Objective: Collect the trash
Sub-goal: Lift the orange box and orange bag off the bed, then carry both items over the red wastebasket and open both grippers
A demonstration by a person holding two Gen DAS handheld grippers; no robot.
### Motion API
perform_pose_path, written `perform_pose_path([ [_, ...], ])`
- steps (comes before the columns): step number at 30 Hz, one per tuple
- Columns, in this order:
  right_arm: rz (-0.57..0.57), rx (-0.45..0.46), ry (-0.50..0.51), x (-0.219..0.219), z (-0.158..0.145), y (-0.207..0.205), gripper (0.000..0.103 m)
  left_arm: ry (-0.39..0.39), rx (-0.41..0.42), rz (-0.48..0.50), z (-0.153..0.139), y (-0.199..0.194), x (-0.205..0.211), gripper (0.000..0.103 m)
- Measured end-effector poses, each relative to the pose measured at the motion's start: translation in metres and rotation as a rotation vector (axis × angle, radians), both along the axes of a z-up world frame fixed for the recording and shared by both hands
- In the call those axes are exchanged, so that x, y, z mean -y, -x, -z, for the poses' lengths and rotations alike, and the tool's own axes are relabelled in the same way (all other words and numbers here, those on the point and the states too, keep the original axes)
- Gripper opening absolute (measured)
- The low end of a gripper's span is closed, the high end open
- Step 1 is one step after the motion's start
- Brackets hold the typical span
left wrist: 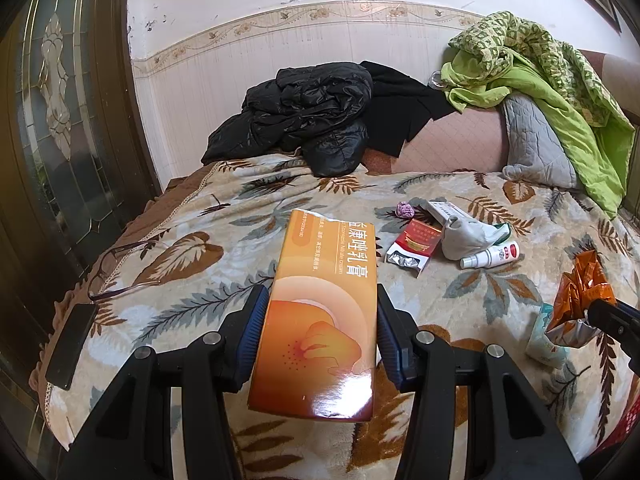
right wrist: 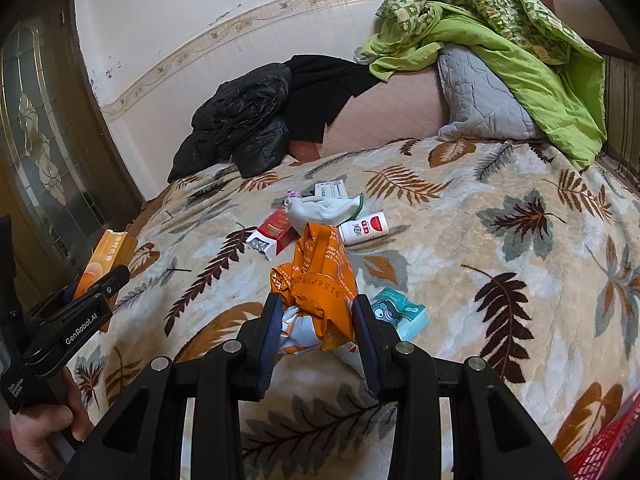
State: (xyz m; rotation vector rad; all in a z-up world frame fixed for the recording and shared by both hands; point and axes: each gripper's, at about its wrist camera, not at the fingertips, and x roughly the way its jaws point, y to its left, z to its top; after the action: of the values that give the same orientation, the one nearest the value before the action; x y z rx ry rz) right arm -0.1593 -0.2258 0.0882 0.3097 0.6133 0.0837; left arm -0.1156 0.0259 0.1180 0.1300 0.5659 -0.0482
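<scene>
Both hands are full. The left gripper (left wrist: 318,332) has its fingers closed across the width of an orange carton (left wrist: 320,312), holding it lengthwise, clear above the bed (left wrist: 200,216); gripping the narrow sides looks like the steadiest hold on a light box. The right gripper (right wrist: 316,332) pinches a crumpled orange wrapper (right wrist: 320,280) at its bunched lower end, so the loose foil stands up out of the fingers. A teal packet (right wrist: 400,312) lies just beside it on the blanket. Further off, a red cigarette pack (right wrist: 274,232), a white sock (right wrist: 320,208) and a spray bottle (right wrist: 364,228) lie clustered, not yet collected. A red basket (right wrist: 600,452) shows at the lower right, probably where the rubbish goes.
</scene>
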Motion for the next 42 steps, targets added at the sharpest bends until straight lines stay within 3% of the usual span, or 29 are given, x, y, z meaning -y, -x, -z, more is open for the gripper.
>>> perform_pose_path([
  [20, 0.003, 0.004, -0.001, 0.0, 0.0, 0.0, 0.039, -0.002, -0.001, 0.005, -0.001, 0.002, 0.004, 0.05],
  [24, 0.019, 0.006, -0.028, 0.01, -0.004, 0.006, 0.039, 0.041, -0.007, 0.058, -0.004, 0.005, 0.009, 0.05],
  [33, 0.14, 0.003, -0.086, 0.079, -0.02, 0.074, 0.039, 0.158, -0.067, 0.399, -0.019, 0.039, 0.072, 0.05],
  [42, 0.449, -0.06, -0.114, 0.182, -0.015, 0.205, 0.039, 0.253, -0.264, 0.921, -0.027, 0.103, 0.195, 0.05],
])
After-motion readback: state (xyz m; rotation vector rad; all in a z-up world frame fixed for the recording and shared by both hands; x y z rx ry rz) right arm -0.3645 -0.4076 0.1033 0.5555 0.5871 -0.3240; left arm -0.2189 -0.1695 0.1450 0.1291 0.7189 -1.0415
